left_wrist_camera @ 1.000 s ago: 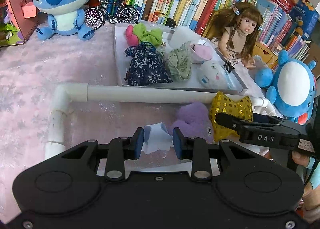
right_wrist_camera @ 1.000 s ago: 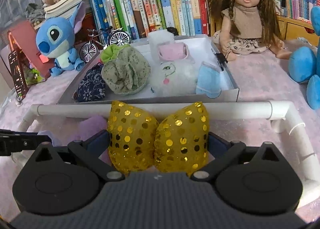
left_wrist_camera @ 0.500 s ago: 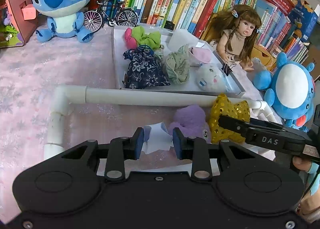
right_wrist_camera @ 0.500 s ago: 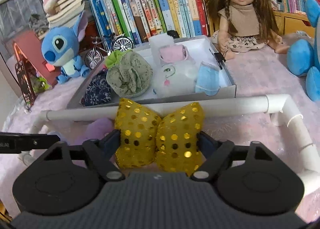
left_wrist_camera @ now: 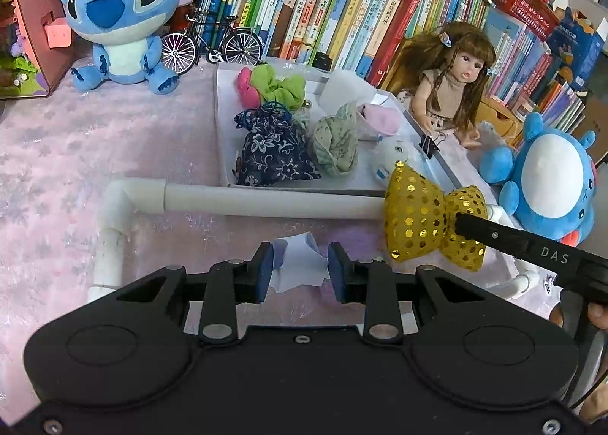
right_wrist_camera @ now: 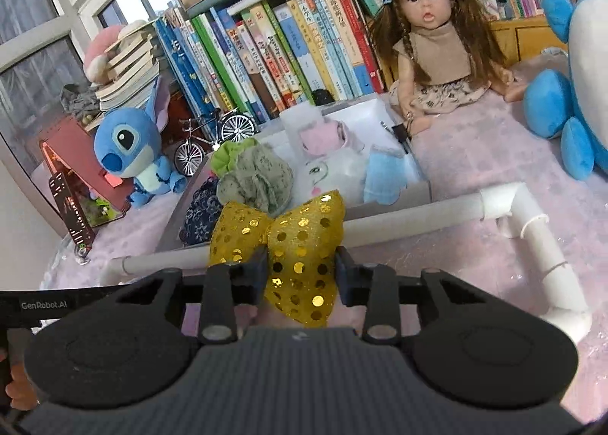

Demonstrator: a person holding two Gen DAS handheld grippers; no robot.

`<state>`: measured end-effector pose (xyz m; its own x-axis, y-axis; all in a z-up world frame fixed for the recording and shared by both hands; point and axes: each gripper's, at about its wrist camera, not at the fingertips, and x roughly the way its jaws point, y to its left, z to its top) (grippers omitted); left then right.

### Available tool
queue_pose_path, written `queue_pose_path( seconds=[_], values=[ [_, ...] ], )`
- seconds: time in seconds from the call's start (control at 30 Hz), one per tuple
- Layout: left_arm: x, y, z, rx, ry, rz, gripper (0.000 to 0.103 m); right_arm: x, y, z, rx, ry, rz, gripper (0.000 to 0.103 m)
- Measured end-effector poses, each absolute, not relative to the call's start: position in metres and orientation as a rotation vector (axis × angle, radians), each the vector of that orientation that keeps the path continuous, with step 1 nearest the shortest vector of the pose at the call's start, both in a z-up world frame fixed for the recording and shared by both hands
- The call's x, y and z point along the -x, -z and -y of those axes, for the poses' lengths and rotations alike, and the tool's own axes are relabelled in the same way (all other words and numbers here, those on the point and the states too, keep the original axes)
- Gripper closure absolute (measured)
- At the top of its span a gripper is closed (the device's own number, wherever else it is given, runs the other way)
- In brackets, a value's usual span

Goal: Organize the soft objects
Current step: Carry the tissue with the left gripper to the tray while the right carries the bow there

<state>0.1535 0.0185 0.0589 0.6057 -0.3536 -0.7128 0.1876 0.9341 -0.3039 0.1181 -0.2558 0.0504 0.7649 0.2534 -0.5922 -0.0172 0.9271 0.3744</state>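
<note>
right gripper [right_wrist_camera: 300,269] jaws clamping gold bow [right_wrist_camera: 281,241]

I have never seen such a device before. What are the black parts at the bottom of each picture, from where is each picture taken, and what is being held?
The black parts are hand-held grippers; a person carries one in each hand. Each has a camera looking forward along its two fingers, so one picture comes from the left gripper and one from the right gripper.

The right gripper is closed on a gold sequined bow, lifted above the white pipe frame. The left one has a pale blue cloth between its fingers.

Behind the frame, on the pink tablecloth, a white tray holds soft things: a navy floral pouch, a green pouch and scrunchies. A Stitch plush and a doll sit near the books.
</note>
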Motion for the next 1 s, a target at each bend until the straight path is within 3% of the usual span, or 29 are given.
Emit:
queue_pose_path(
  seconds=[1.0],
  values=[
    [-0.191,-0.093,0.018,0.221,0.329,-0.739,0.073,-0.139,-0.081,0.268,-0.34,-0.102,-0.587,0.063]
  ],
)
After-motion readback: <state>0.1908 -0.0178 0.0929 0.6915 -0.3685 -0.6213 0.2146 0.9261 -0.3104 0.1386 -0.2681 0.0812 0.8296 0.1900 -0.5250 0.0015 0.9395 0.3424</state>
